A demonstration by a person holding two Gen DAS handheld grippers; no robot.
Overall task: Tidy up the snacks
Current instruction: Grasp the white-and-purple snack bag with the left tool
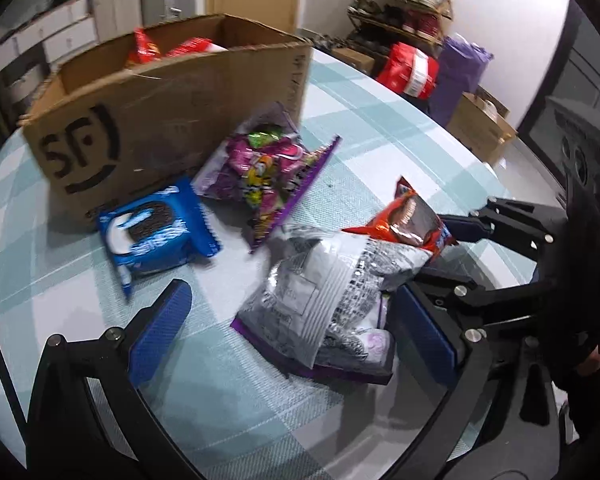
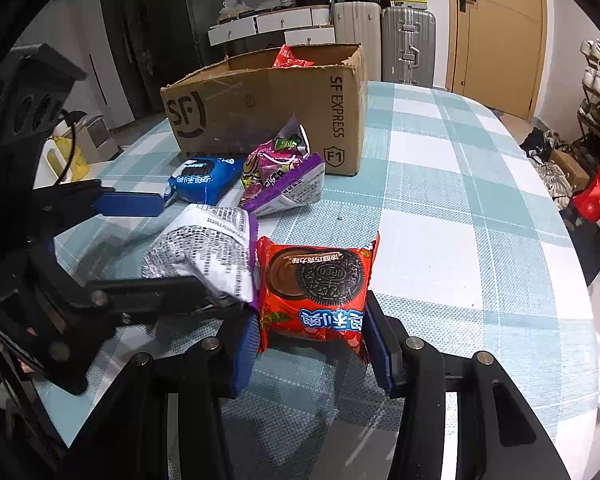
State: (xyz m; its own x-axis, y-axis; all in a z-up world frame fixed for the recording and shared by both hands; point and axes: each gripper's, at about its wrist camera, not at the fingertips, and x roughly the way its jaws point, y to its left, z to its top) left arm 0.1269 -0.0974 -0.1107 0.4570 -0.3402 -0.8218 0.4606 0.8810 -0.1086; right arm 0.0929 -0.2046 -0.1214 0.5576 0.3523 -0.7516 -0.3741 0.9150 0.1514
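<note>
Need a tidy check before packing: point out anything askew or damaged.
The cardboard box has a ragged, torn top rim, and the purple candy bag leans crumpled against it. Nothing has spilled.

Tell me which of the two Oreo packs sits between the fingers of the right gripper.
The red Oreo pack, held between the right gripper pads. The blue Oreo pack lies farther off, beside the cardboard box.

Checked tabletop (image 2: 460, 168) carrying: cardboard box (image 2: 268, 112), blue Oreo pack (image 2: 204, 178), purple candy bag (image 2: 284, 180), silver-printed bag (image 2: 208, 256), red Oreo pack (image 2: 316, 296).
</note>
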